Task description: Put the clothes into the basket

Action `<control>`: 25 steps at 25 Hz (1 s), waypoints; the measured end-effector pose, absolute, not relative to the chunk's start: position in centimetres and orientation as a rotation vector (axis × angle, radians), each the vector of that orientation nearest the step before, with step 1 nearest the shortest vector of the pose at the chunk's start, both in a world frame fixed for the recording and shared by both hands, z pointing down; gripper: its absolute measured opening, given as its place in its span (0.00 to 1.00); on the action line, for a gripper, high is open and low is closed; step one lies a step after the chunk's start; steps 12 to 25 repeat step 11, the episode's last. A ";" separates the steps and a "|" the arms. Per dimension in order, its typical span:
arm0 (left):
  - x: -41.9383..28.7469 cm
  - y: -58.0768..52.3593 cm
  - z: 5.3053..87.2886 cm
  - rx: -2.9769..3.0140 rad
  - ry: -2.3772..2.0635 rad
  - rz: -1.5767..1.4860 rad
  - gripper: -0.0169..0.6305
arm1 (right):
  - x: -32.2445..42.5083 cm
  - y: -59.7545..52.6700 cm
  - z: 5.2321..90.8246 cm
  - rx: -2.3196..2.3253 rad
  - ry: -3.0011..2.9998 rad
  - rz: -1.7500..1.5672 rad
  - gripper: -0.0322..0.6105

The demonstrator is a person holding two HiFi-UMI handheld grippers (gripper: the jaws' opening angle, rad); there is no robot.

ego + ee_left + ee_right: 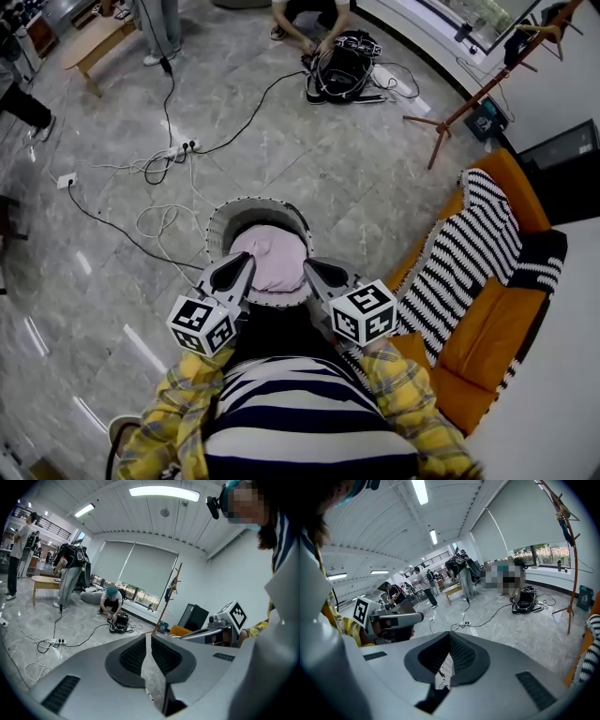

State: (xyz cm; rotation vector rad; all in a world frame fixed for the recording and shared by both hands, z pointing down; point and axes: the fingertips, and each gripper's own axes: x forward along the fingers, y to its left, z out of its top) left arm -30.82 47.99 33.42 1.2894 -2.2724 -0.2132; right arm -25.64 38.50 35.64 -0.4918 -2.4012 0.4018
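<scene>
A round basket with a dotted rim stands on the grey floor just in front of me, and a pink garment lies inside it. Both grippers hover close over the basket's near side. My left gripper is shut with nothing between its jaws. My right gripper is likewise shut and empty. A black-and-white striped garment is spread on the orange sofa to the right.
A dark striped cloth lies on the sofa's far end. A wooden coat stand stands beyond the sofa. Cables and a power strip trail over the floor behind the basket. A person crouches by a black bag; a wooden bench is far left.
</scene>
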 end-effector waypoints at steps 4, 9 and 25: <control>-30.9 47.7 33.3 1.289 -2.275 -0.206 0.10 | -25.8 38.3 35.5 -0.492 -2.412 0.411 0.09; -30.7 47.6 33.3 1.277 -2.277 -0.214 0.10 | -25.9 38.2 35.5 -0.498 -2.410 0.415 0.09; -30.7 47.4 33.2 1.276 -2.277 -0.215 0.10 | -26.0 38.1 35.4 -0.499 -2.410 0.417 0.09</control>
